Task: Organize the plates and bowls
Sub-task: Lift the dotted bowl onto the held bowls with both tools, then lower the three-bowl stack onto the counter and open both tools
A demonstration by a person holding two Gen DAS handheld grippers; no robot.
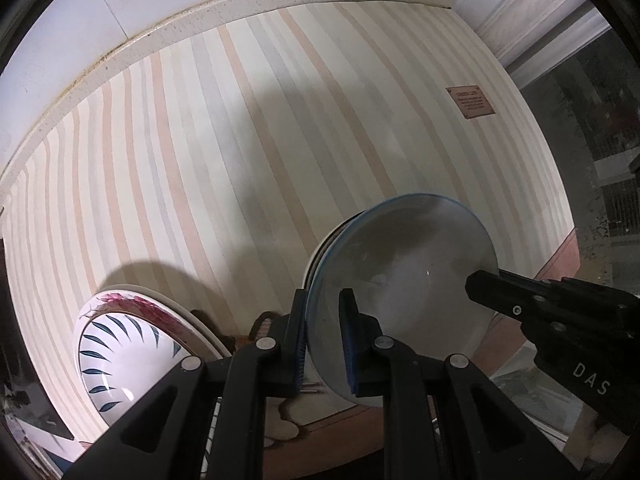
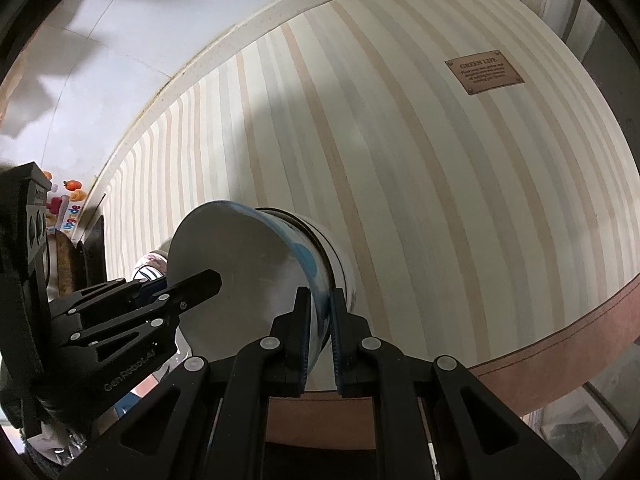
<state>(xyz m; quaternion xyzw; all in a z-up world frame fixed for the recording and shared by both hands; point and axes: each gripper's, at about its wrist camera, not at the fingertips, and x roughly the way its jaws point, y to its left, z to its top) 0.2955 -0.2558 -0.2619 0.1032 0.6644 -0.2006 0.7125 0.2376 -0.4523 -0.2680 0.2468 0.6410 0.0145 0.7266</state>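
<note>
A grey bowl with a blue rim (image 1: 404,264) sits nested in a white bowl over the striped mat. My left gripper (image 1: 323,340) is shut on its near rim. My right gripper (image 2: 319,340) is shut on the opposite rim of the same bowl (image 2: 236,264), and it shows as a black arm at the right of the left wrist view (image 1: 560,316). The left gripper shows at the left of the right wrist view (image 2: 132,312). A white bowl with blue leaf marks (image 1: 128,356) rests on a pink-flowered plate (image 1: 160,308) at the lower left.
The striped placemat (image 1: 280,140) covers the table, with a brown label (image 2: 484,71) near its far right corner. A cream wall ledge (image 1: 240,8) runs along the back. Colourful small items (image 2: 66,204) lie at the far left.
</note>
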